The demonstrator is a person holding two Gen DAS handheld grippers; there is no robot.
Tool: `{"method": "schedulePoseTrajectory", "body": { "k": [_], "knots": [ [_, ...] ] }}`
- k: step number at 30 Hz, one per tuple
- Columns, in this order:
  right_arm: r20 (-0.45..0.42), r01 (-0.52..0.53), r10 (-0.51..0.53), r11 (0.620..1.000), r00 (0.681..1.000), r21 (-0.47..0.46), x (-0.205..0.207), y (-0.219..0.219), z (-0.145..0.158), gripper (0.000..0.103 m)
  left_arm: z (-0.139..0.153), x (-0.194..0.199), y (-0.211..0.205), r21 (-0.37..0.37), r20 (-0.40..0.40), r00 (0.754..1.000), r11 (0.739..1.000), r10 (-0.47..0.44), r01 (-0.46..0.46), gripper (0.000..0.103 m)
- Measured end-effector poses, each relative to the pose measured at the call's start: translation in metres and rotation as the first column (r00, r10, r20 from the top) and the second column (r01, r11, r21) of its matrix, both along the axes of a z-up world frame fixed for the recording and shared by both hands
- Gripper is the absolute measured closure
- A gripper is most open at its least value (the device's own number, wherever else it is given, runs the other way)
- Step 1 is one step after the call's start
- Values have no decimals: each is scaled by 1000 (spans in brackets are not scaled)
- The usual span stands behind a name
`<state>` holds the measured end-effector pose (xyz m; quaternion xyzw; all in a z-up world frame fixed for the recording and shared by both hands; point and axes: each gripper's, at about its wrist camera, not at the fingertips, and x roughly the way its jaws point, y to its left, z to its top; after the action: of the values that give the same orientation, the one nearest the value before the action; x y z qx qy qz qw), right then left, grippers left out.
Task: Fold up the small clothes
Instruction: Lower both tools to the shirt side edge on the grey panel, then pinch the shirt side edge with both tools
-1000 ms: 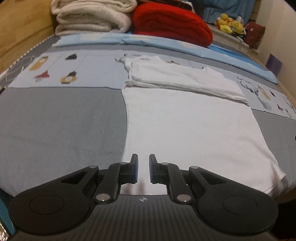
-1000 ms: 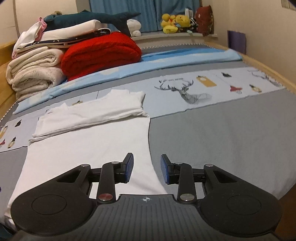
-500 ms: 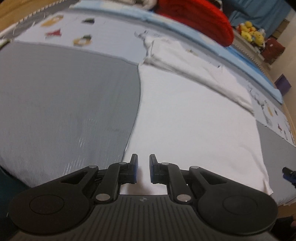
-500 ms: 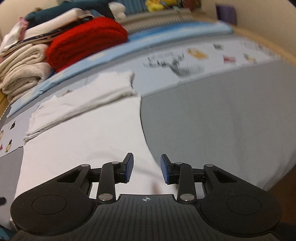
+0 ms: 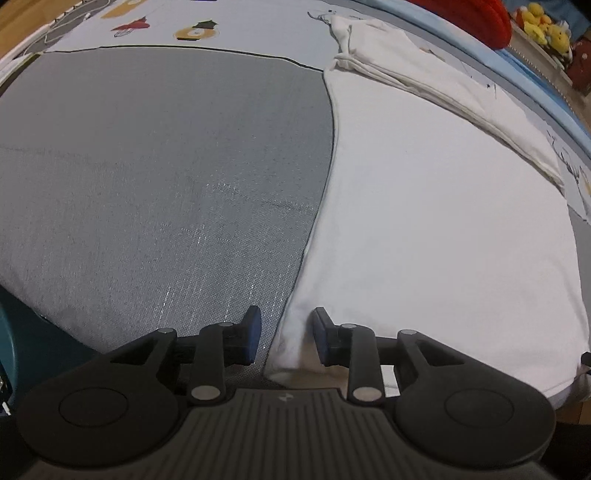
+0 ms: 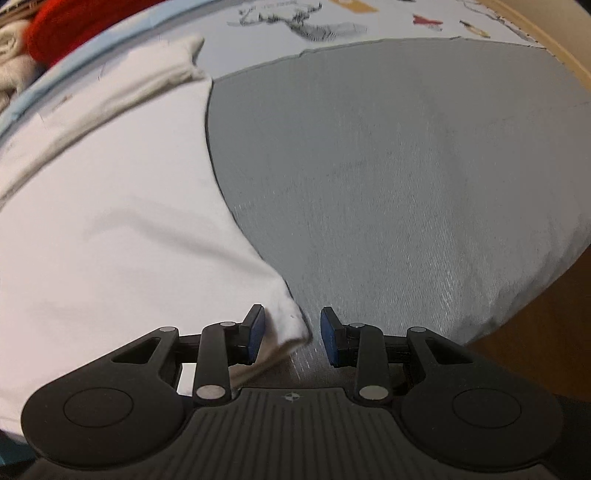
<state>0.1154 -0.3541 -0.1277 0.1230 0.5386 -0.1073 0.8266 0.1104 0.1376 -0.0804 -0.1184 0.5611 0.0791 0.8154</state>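
Note:
A white T-shirt (image 5: 436,206) lies flat on the grey bedcover, its top part folded over at the far end. My left gripper (image 5: 284,338) is open, low over the bed, with the shirt's near left corner between its jaws. In the right wrist view the same shirt (image 6: 110,206) fills the left half. My right gripper (image 6: 291,334) is open, with the shirt's near right corner between its jaws.
The grey bedcover (image 5: 159,184) has a pale printed band (image 5: 155,29) beyond it. A red blanket (image 6: 70,26) and cream folded laundry (image 6: 9,51) lie at the far end. Yellow plush toys (image 5: 546,22) sit far right. The bed edge drops off at right (image 6: 535,314).
Both grippers have dropped and moved forward to the shirt's near corners. The left gripper's jaws have opened wider, and each gripper now has a corner between its jaws.

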Motion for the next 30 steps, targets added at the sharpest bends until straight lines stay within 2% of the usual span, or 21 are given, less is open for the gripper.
{"method": "schedulePoseTrajectory", "body": {
  "k": [13, 15, 16, 17, 20, 22, 25, 29, 30],
  "knots": [
    [0, -45, 45, 999, 999, -17, 4, 1, 5, 68, -2, -2, -8, 29, -2, 999, 999, -40, 40, 69],
    [3, -50, 50, 999, 999, -14, 4, 0, 5, 71, -2, -2, -9, 35, -3, 999, 998, -47, 47, 70],
    [5, -53, 54, 999, 999, -8, 3, 0, 5, 77, -2, -2, -10, 38, -2, 999, 998, -51, 51, 70],
    [7, -58, 58, 998, 998, -4, 3, 1, 5, 84, -3, -2, -10, 39, -1, 998, 998, -55, 55, 73],
    [17, -71, 71, 997, 997, -14, 2, 3, 7, 95, -2, -2, -14, 41, 5, 997, 997, -71, 71, 92],
    [44, -58, 58, 998, 997, -7, 0, 1, 12, 96, -1, -3, -13, 43, 14, 997, 997, -70, 69, 96],
    [78, -36, 37, 999, 996, -3, -2, -3, 19, 97, 4, -5, -10, 46, 36, 998, 997, -57, 56, 96],
    [15, -25, 25, 1000, 1000, -3, 1, -4, 8, 95, -3, -3, -9, 15, -2, 998, 998, -59, 59, 94],
    [4, -21, 21, 1000, 1000, -4, 1, -4, 6, 94, -3, -3, -10, 19, -3, 998, 998, -61, 61, 90]
  ]
}}
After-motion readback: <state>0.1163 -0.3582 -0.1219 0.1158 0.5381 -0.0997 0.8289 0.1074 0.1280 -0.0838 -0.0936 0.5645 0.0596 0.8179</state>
